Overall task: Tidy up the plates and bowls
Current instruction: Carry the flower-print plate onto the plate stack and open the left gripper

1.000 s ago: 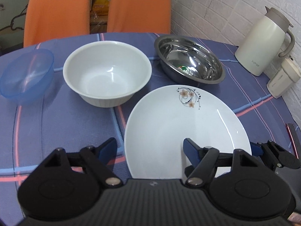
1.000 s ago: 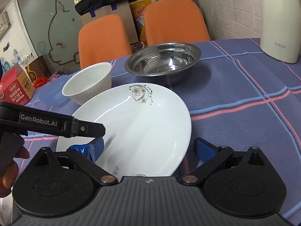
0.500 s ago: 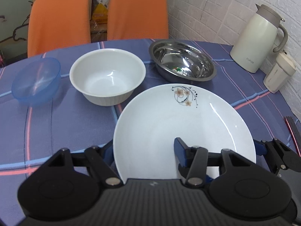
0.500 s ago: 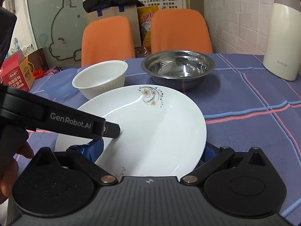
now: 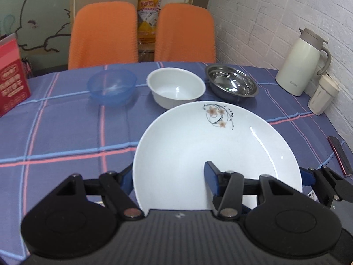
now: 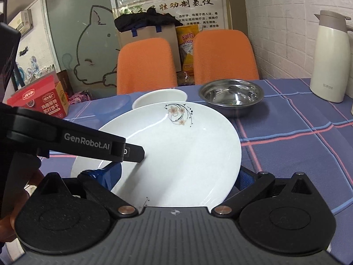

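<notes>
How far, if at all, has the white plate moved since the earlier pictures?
Yes: the white plate has risen and tilted. In the right wrist view its far rim now overlaps the white bowl.

Round white floral-print plate [image 5: 211, 152] now lifted clear of the plaid tablecloth, tilted, gripped at its near rim by both grippers; bowls appear farther off.

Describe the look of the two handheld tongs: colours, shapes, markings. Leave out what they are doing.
Both tongs have a ribbed dark grey body, two round black discs, black link arms with small metal pivot pins, and blue finger pads. The left tongs show white "GenRobot.AI" lettering on their black side, seen from the right wrist. The right tongs look the same. No cables or sleeves are visible.
</notes>
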A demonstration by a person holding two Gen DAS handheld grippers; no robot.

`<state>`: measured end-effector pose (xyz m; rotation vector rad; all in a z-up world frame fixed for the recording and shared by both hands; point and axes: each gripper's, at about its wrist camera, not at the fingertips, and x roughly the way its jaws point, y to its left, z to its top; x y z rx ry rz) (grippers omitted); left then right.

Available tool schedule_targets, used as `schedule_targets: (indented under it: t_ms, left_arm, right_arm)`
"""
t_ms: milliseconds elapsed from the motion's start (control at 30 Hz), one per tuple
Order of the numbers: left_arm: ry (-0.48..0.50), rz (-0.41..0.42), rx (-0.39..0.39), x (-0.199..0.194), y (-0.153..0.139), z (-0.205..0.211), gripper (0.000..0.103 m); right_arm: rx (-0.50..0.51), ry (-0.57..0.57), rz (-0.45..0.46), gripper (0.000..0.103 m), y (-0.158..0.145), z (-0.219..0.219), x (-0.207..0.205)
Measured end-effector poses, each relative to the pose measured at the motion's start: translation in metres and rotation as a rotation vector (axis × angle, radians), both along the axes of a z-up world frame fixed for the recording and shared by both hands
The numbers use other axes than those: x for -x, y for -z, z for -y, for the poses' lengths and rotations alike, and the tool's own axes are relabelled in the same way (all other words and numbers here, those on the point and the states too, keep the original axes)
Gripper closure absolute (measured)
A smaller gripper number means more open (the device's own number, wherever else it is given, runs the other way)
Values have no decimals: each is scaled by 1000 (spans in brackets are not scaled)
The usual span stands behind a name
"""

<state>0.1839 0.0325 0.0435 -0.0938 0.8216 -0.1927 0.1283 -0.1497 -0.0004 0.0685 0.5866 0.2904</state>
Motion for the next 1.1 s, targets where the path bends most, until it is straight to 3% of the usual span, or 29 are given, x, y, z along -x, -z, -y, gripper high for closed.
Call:
schedule_targets:
  t_ms: [367,733,867,1100]
  left_arm:
    - [-154,-9,-47,87,5,-84,51]
    - [-178,-29,-23,103,35,-99,51]
    - [-170,-28,12,106,43,-108,46]
    - [-184,72,-28,115,29,-107,34]
  right_arm:
    - [-37,-190,4,11,-7,-80,59]
    - [-4,-253,-68,12,14,-117,85]
    - [6,-269,-98,12,23,-121,87]
    - [-18,-283,-105,14,24,-119,89]
